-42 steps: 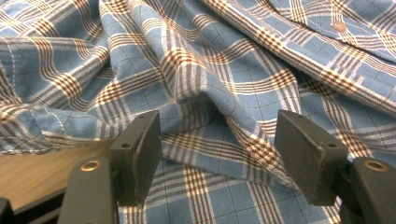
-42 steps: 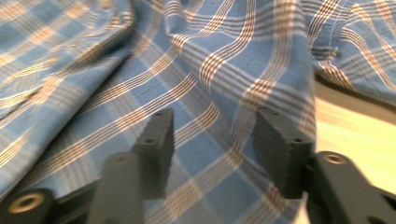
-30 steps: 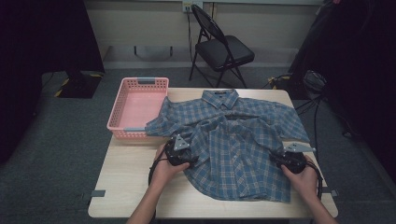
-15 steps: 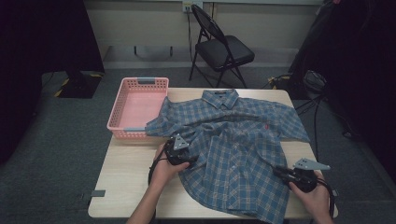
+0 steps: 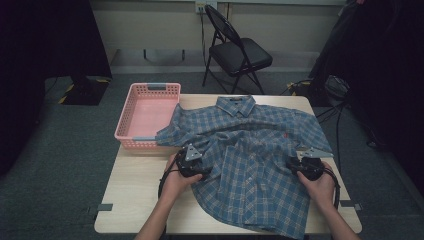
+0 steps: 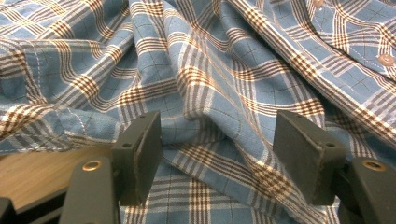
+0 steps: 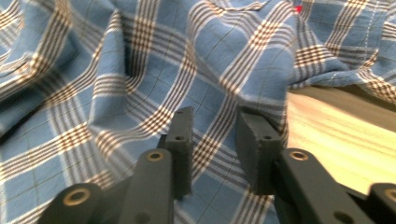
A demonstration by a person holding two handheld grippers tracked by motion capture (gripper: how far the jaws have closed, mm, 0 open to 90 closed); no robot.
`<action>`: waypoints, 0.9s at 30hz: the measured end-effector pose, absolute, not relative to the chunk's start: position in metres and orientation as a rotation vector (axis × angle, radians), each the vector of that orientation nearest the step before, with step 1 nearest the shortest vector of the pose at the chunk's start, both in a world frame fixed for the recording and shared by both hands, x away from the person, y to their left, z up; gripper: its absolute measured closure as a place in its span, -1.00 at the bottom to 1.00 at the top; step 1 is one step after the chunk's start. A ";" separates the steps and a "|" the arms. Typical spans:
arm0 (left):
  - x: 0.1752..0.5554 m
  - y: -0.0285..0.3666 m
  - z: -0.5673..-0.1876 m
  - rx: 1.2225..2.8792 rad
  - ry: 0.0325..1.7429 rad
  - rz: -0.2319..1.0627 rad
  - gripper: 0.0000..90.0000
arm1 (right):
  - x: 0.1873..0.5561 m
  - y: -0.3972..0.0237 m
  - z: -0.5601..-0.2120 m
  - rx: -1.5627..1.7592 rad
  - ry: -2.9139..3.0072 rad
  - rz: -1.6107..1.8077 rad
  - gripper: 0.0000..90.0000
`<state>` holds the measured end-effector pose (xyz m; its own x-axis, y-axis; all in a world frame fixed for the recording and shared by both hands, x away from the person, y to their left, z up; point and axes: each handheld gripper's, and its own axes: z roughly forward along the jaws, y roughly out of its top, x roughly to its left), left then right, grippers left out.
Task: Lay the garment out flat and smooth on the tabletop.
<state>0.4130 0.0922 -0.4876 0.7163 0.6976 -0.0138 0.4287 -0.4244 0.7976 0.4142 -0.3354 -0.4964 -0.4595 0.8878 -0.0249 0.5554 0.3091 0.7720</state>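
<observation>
Blue-and-brown plaid cotton shirt (image 5: 250, 150) spread on pale wooden table (image 5: 135, 195), collar at 12 o'clock, pink plastic basket (image 5: 147, 112) at 10. Left gripper (image 5: 192, 165) jaws wide over fold; right gripper (image 5: 305, 165) jaws narrow, thin fabric between, grip uncertain. Cloth looks light, soft, limp: best pinch hem or seam.

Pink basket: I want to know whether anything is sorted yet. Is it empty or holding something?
Apparently empty: the pink basket shows a bare floor in the high view, though the plaid shirt drapes over its near right corner.
</observation>
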 end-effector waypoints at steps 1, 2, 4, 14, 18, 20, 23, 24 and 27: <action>0.413 0.092 -0.488 2.082 0.854 0.408 -0.27 | 0.412 -0.336 -0.496 1.281 2.136 0.992 0.66; 0.413 0.092 -0.487 2.083 0.853 0.409 -0.27 | 0.410 -0.336 -0.496 1.274 2.140 0.994 0.79; 0.412 0.091 -0.487 2.082 0.849 0.409 -0.27 | 0.405 -0.338 -0.496 1.262 2.156 1.005 0.92; 0.412 0.091 -0.486 2.081 0.854 0.408 -0.26 | 0.358 -0.351 -0.493 1.274 2.231 1.069 0.90; 0.412 0.091 -0.485 2.085 0.851 0.411 -0.26 | 0.356 -0.353 -0.485 1.249 2.145 1.124 0.49; 0.412 0.091 -0.486 2.088 0.849 0.410 -0.26 | 0.363 -0.353 -0.480 1.239 2.107 1.132 0.37; 0.412 0.091 -0.487 2.088 0.853 0.405 -0.26 | 0.381 -0.349 -0.480 1.248 2.089 1.097 0.33; 0.412 0.091 -0.487 2.089 0.853 0.404 -0.26 | 0.387 -0.348 -0.482 1.255 2.089 1.076 0.34; 0.412 0.093 -0.487 2.090 0.854 0.403 -0.26 | 0.402 -0.342 -0.490 1.271 2.122 1.029 0.36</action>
<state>0.4123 0.0927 -0.4874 0.7184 0.6955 -0.0133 0.4317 -0.4308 0.7925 0.4024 -0.3419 -0.4901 -0.4682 0.8836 -0.0087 0.5404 0.2941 0.7884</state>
